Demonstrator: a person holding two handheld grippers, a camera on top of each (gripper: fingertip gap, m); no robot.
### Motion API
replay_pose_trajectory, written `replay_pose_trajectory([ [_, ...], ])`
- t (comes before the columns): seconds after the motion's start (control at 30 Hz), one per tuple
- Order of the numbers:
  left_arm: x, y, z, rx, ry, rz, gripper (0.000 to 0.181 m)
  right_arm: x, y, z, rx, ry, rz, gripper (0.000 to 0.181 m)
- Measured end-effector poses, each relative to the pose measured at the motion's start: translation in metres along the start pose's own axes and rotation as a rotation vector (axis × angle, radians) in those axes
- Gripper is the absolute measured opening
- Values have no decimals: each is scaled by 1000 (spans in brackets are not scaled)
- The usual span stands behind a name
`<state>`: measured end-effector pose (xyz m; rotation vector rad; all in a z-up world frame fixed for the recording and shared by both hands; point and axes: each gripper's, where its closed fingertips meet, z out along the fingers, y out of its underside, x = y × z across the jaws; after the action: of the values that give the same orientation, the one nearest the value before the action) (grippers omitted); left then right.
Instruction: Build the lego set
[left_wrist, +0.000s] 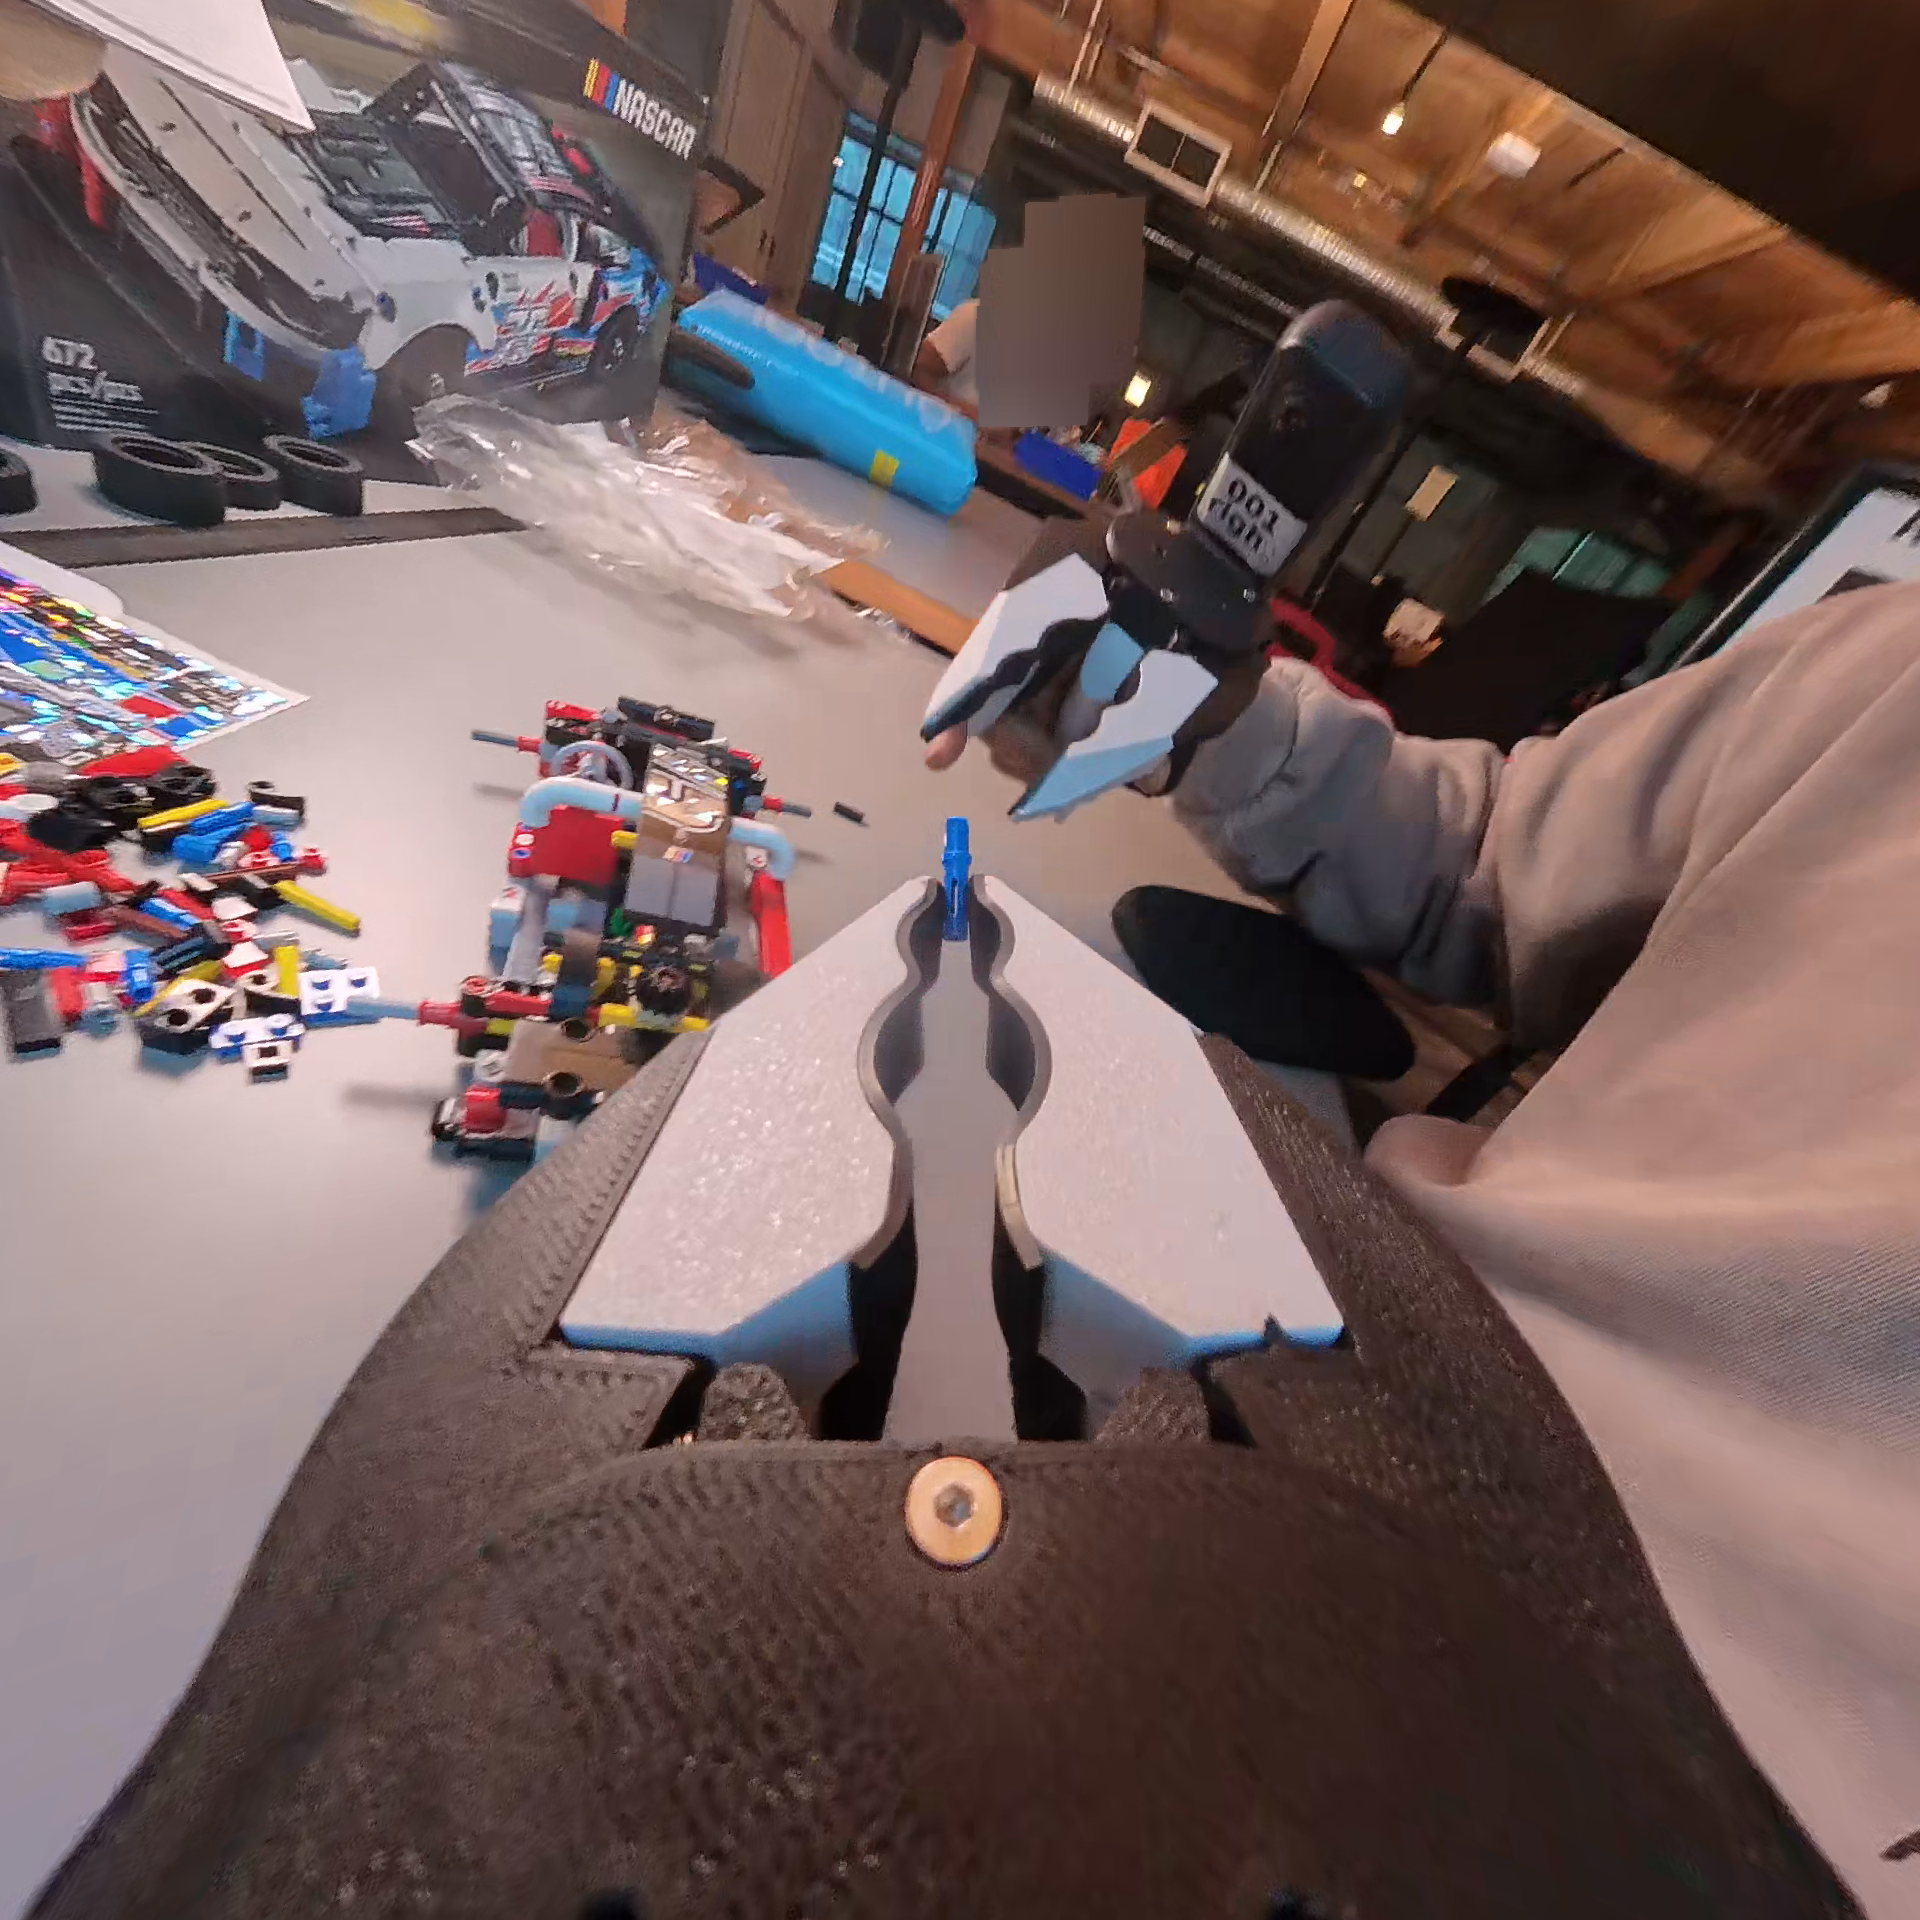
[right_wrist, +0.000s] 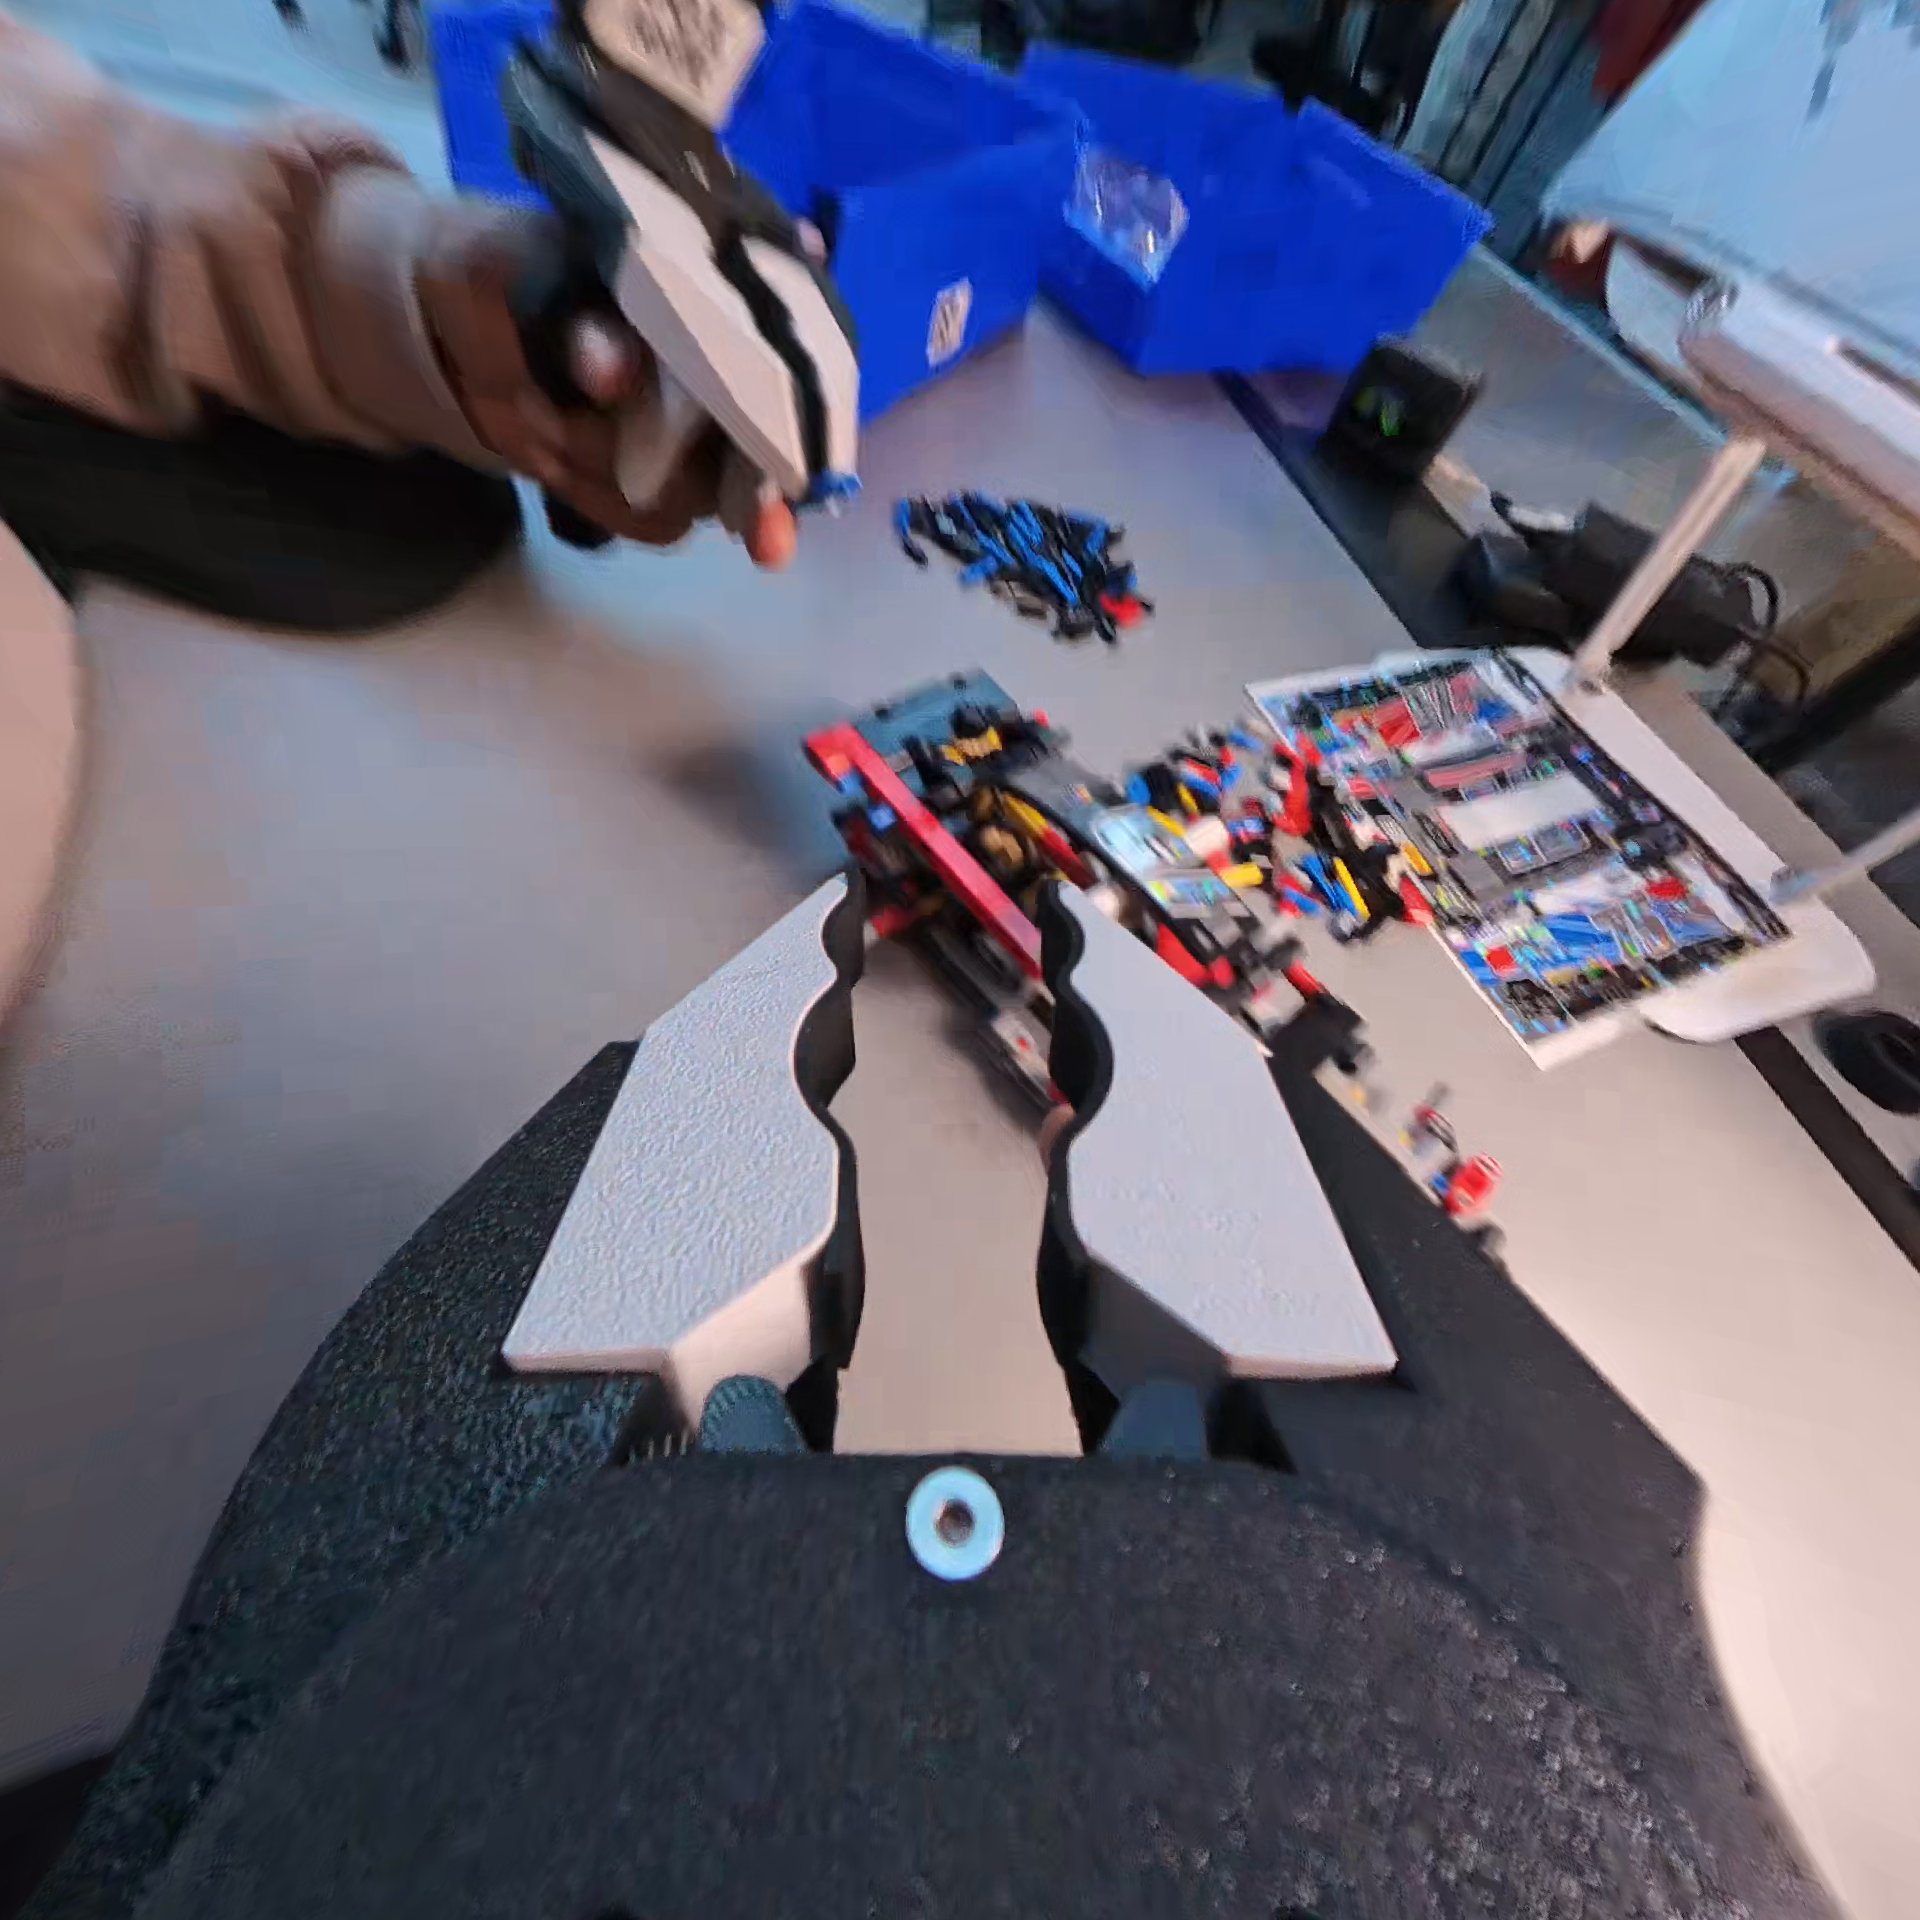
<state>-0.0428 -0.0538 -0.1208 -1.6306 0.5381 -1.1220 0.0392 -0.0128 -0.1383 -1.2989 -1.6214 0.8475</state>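
My left gripper (left_wrist: 954, 883) is shut on a small blue pin (left_wrist: 955, 862), held above the grey table; the pin stands out past the fingertips. It also shows in the right wrist view (right_wrist: 826, 473), with the blue pin (right_wrist: 831, 488) at its tip. My right gripper (right_wrist: 951, 899) is open and empty, above the part-built car chassis (right_wrist: 966, 831). In the left wrist view the right gripper (left_wrist: 987, 774) hangs open up and to the right of the pin. The chassis (left_wrist: 634, 894) lies on the table to the left of my left gripper.
A pile of loose bricks (left_wrist: 156, 914) and a sticker sheet (left_wrist: 104, 665) lie left of the chassis. Black tyres (left_wrist: 229, 473), the set box (left_wrist: 343, 239) and clear plastic bags (left_wrist: 623, 509) are behind. A heap of blue and black pins (right_wrist: 1023, 561) and blue bins (right_wrist: 1091, 229) are farther off. Some 11 cm of space lies between my two pairs of fingers.
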Motion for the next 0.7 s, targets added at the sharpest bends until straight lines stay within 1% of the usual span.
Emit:
replay_pose_trajectory([
  [0.07,10,1,6,18,57,-59,2,-21,-29,10,139,-43,74,28],
  [0.13,17,3,9,36,103,-111,2,-37,-49,18,252,-107,146,28],
  [0.23,23,6,13,46,148,-159,2,-49,-66,30,352,-188,223,22],
  [0.33,29,10,15,32,191,-170,2,-55,-70,37,391,-245,283,17],
  [0.4,31,13,16,17,198,-160,2,-58,-71,38,403,-284,314,8],
  [0.47,32,14,17,15,209,-155,1,-57,-66,40,394,-276,310,1],
  [0.57,28,19,18,-8,198,-147,2,-52,-61,40,392,-258,324,0],
  [0.63,20,26,18,-57,152,-116,2,-45,-56,40,377,-224,329,0],
  [0.7,3,41,15,-175,41,-10,2,-37,-48,38,346,-183,311,0],
])
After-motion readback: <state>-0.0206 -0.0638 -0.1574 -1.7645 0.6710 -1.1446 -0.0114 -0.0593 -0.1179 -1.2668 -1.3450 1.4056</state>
